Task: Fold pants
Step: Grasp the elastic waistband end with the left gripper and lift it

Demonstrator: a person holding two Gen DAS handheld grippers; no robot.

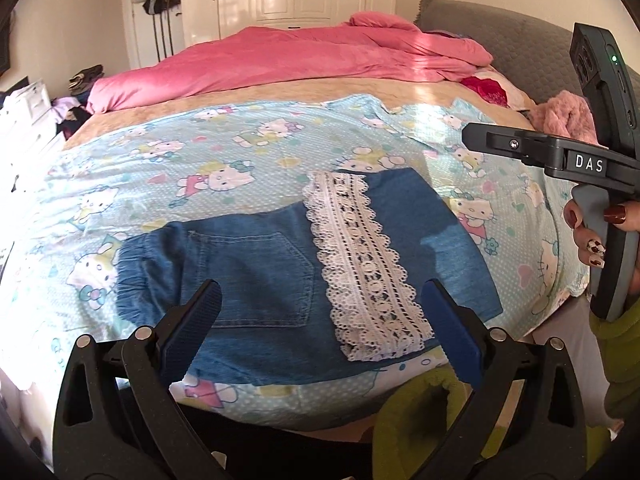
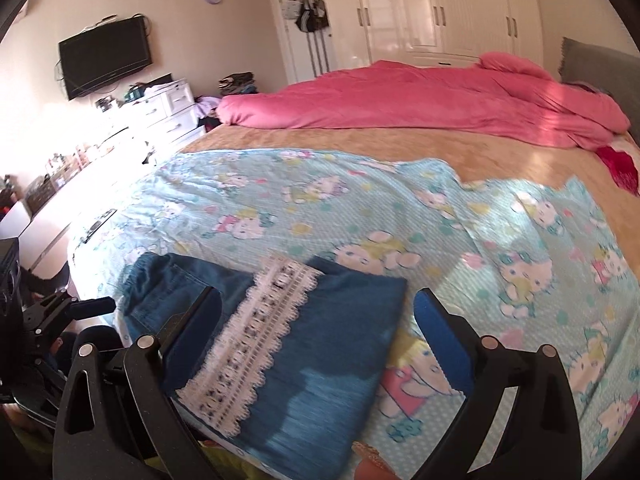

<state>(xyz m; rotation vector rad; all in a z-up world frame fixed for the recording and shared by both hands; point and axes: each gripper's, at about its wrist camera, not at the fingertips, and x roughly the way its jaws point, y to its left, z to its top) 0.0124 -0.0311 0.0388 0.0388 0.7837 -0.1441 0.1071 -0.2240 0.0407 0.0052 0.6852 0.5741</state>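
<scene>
Blue denim pants point(image 1: 260, 268) with a white lace band point(image 1: 360, 264) lie folded flat on a light-blue cartoon-cat sheet point(image 1: 160, 160) near the bed's front edge. My left gripper point(image 1: 320, 304) hovers above them, open, with nothing between its blue pads. In the right wrist view the same pants point(image 2: 332, 344) and lace band point(image 2: 256, 344) lie below my right gripper point(image 2: 316, 312), which is open wide and holds nothing. The right gripper's body point(image 1: 560, 152) shows at the right edge of the left wrist view, held by a hand with painted nails point(image 1: 592, 232).
A pink duvet point(image 1: 280, 60) is bunched along the far side of the bed, with a grey headboard point(image 1: 500, 40) at the right. White wardrobes point(image 2: 440, 8), a wall TV point(image 2: 104, 56) and a white dresser point(image 2: 168, 108) stand beyond. A green sleeve point(image 1: 424, 412) shows at the bottom.
</scene>
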